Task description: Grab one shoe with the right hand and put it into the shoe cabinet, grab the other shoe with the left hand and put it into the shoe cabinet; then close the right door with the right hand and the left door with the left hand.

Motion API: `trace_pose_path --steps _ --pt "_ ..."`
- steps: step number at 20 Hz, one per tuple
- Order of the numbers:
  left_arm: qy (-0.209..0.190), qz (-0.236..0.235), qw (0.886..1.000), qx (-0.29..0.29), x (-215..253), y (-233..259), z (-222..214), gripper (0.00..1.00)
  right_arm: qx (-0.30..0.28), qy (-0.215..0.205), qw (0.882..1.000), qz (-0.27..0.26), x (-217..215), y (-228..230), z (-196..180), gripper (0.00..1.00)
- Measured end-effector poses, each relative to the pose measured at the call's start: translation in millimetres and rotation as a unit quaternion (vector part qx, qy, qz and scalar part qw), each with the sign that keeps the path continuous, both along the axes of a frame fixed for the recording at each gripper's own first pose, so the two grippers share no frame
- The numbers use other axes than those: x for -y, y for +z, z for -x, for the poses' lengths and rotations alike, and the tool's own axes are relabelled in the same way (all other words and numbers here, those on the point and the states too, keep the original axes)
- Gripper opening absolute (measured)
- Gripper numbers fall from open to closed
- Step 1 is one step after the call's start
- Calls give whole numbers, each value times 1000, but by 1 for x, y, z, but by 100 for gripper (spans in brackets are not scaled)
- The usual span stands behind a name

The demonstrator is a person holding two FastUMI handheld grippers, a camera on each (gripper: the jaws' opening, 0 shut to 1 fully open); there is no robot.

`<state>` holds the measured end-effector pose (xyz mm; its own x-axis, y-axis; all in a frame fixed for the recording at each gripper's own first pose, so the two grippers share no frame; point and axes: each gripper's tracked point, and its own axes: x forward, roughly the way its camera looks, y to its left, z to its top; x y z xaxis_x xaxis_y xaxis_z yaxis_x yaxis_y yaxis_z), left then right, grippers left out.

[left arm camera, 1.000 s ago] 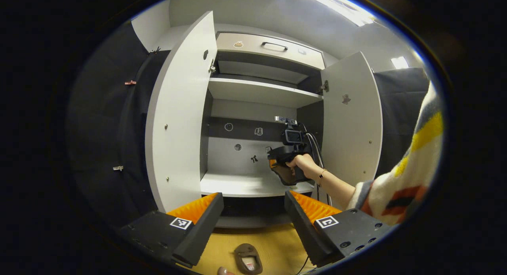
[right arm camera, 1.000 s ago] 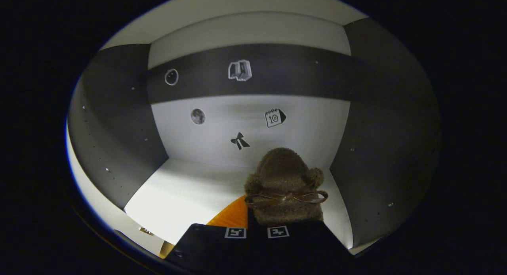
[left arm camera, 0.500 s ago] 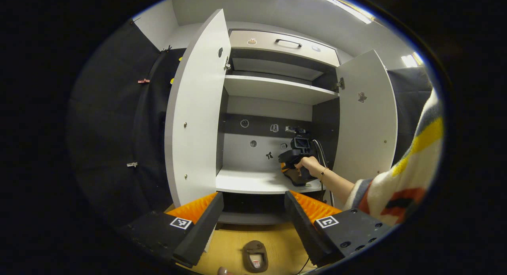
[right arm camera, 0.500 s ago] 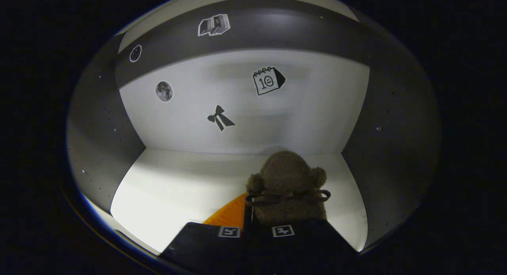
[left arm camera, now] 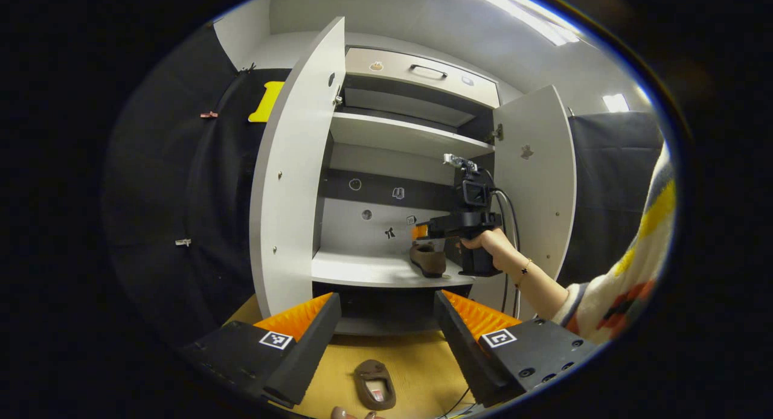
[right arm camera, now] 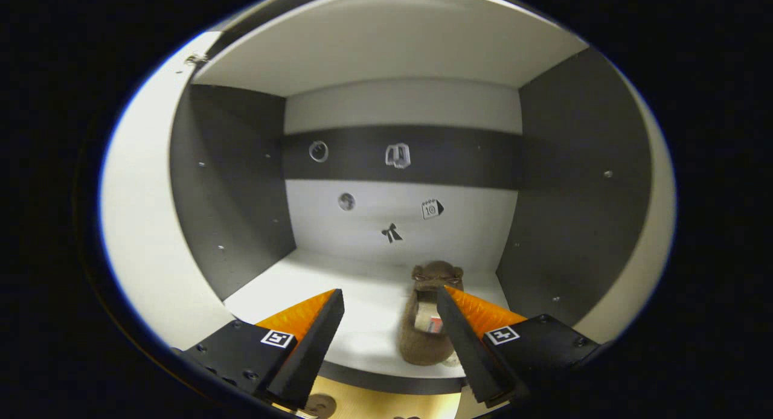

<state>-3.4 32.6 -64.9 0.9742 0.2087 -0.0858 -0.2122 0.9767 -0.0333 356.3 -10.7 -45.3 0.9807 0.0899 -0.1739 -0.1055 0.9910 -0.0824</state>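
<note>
One brown furry shoe (right arm camera: 426, 322) lies on the cabinet's lower shelf (right arm camera: 314, 286), toe toward the back; it is also in the left gripper view (left arm camera: 427, 259). My right gripper (right arm camera: 389, 334) is open just in front of the shelf, the shoe partly behind its right finger. In the left gripper view that gripper (left arm camera: 465, 217) hangs above the shoe in a person's hand. The other brown shoe (left arm camera: 374, 384) rests on the wooden floor (left arm camera: 416, 364), below and between the fingers of my open left gripper (left arm camera: 386, 334).
The white shoe cabinet has both doors open: the left door (left arm camera: 290, 165) and the right door (left arm camera: 534, 183). An upper shelf (left arm camera: 398, 135) and a drawer with a handle (left arm camera: 423, 72) sit above. A striped sleeve (left arm camera: 628, 274) reaches in from the right.
My right gripper opened, let the shoe go onto the shelf and drew back and up out of the cabinet. The left gripper shifted slightly.
</note>
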Motion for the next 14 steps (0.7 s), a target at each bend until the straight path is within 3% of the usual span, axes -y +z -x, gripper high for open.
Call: trace_pose_path --steps 3,8,14 --pt "-35 18 999 -4 4 -17 1 98 44 18 999 7 -14 3 58 98" --pt "-66 22 997 -21 -9 -55 -5 98 146 -15 989 7 -9 17 144 98" --pt "-72 46 993 -83 -24 -154 -16 98 167 -53 985 -10 15 -3 196 98"
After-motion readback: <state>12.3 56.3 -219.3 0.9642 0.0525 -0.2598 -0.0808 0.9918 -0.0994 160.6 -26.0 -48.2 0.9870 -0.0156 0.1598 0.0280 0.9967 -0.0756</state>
